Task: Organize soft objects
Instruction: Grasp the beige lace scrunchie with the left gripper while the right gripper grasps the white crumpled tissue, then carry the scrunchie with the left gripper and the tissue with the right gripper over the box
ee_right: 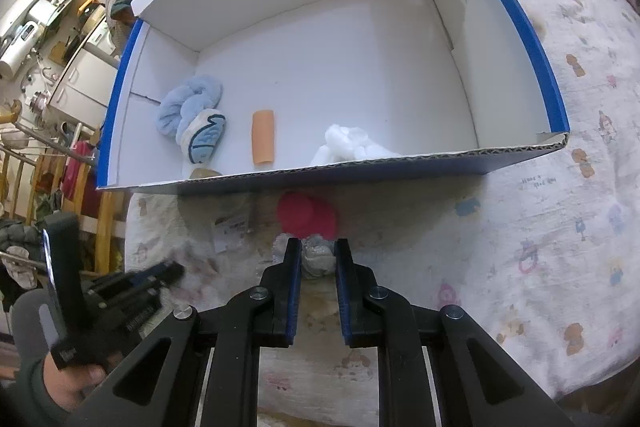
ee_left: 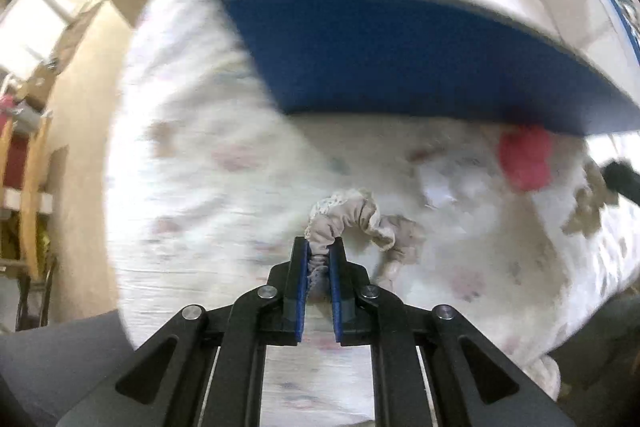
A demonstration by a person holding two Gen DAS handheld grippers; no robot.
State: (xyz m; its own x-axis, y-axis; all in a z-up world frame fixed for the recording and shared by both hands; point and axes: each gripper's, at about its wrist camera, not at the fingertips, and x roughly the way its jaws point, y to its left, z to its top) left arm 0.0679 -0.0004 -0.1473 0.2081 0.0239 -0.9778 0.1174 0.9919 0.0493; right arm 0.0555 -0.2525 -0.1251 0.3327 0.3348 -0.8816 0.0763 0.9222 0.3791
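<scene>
The left tongs [ee_left: 319, 267] are pinching a beige frilled scrunchie [ee_left: 352, 219], clenched on one end of it while the rest is trailing loose over the patterned bedspread [ee_left: 192, 163]. The right tongs [ee_right: 318, 259] are gripping a small grey-white fuzzy ball [ee_right: 318, 259] just in front of a red pom-pom [ee_right: 306, 215], which is lying on the bedspread beside the box's near wall. The blue-and-white cardboard box [ee_right: 520, 163] is already holding a light blue plush [ee_right: 188, 107], an orange roll [ee_right: 263, 137] and a white fluffy wad [ee_right: 348, 143]. Since the left grip is catching only a narrow bunch of fabric, the scrunchie could be slipping out on the way over the wall, or its dangling loop could be snagging on the cardboard edge and dropping outside. The fuzzy ball looks compressible and may be squeezing free. Both tongs are pointing steeply downward toward the bed, the left one just to the left of the right, its handle gripped by a hand [ee_right: 76, 379] in a dark sleeve.
</scene>
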